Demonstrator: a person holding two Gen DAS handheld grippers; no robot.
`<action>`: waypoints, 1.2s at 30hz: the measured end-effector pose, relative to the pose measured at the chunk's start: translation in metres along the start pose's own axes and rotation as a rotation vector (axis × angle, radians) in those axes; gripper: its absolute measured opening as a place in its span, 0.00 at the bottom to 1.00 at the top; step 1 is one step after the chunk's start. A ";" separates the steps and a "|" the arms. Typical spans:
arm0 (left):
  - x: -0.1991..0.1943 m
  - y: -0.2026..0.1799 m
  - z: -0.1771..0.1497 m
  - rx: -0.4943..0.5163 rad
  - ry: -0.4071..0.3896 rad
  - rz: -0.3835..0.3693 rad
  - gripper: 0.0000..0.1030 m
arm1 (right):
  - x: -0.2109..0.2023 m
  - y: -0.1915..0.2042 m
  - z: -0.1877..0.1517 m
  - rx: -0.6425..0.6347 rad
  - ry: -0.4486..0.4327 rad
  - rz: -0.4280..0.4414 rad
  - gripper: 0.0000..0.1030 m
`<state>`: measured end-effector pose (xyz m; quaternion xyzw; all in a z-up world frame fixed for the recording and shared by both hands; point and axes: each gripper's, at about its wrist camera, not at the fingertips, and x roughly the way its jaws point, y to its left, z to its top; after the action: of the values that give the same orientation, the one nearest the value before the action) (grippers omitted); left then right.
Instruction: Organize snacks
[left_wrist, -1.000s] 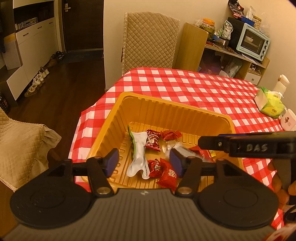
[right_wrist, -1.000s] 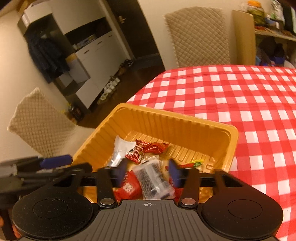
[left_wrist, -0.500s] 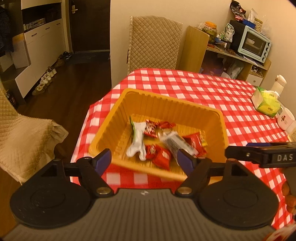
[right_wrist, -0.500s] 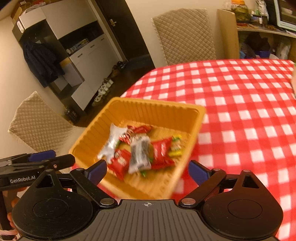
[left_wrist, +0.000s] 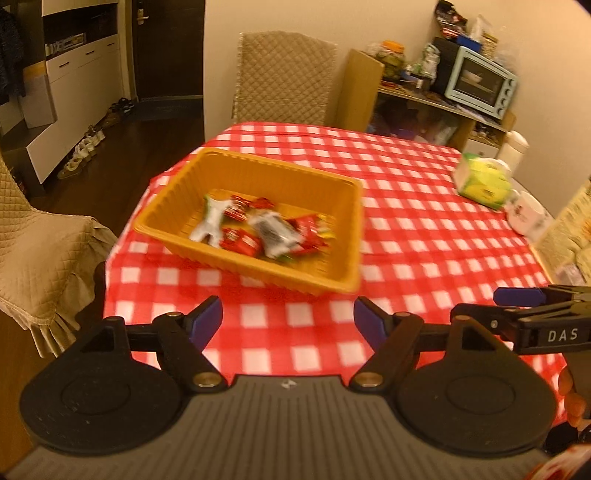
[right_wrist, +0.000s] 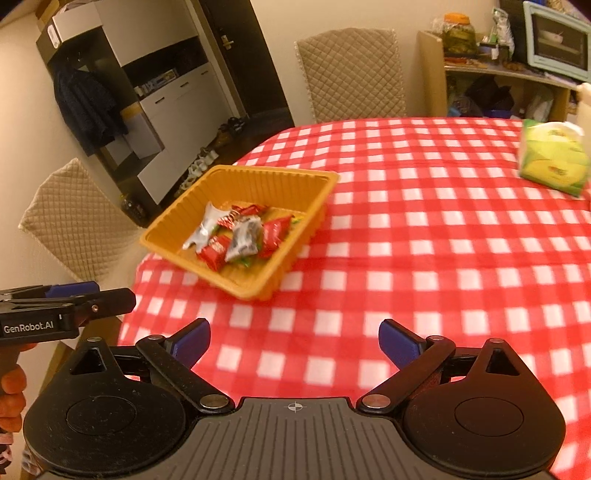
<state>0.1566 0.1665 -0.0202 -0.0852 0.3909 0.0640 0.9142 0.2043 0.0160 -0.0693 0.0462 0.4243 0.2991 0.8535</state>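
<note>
Right, I have both grippers hovering above the near edge of the table (left_wrist: 424, 206), which is covered in a red-and-white checked cloth. My left gripper (left_wrist: 288, 319) has its jaws released, spread wide with nothing between the blue pads. My right gripper (right_wrist: 294, 341) is likewise released and holds nothing; I can see it from the side in the left view too, at the right margin, its jaws parted.

The orange tray (left_wrist: 332, 273) sits near the table's left edge, close to the front left corner, flat on the cloth and apart from both grippers. Inside it lie the snacks (left_wrist: 258, 229) bunched in the middle: a white wrapper (left_wrist: 210, 221) toward the left, several red packets (right_wrist: 273, 232) and a silver-and-black packet (right_wrist: 243, 236) on top of them. The tray is somewhat blurred in both views, so I cannot read any labels.

Toward the table's far right corner I see a green tissue pack (right_wrist: 552, 158), with a white mug (left_wrist: 526, 216) near it along the right edge. A quilted chair (left_wrist: 284, 77) stands behind the far edge, and a pale blue toaster oven (left_wrist: 480, 83) sits on a shelf beyond.
</note>
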 end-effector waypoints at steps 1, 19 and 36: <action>-0.006 -0.007 -0.005 0.003 -0.003 -0.004 0.74 | -0.008 -0.002 -0.005 -0.002 -0.005 -0.006 0.94; -0.080 -0.097 -0.089 0.043 0.019 -0.061 0.74 | -0.118 -0.025 -0.092 0.005 -0.025 -0.061 0.94; -0.103 -0.129 -0.127 0.061 0.029 -0.099 0.74 | -0.155 -0.034 -0.139 0.024 -0.009 -0.082 0.94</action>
<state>0.0202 0.0088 -0.0187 -0.0774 0.4013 0.0052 0.9127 0.0445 -0.1215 -0.0608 0.0403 0.4256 0.2586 0.8662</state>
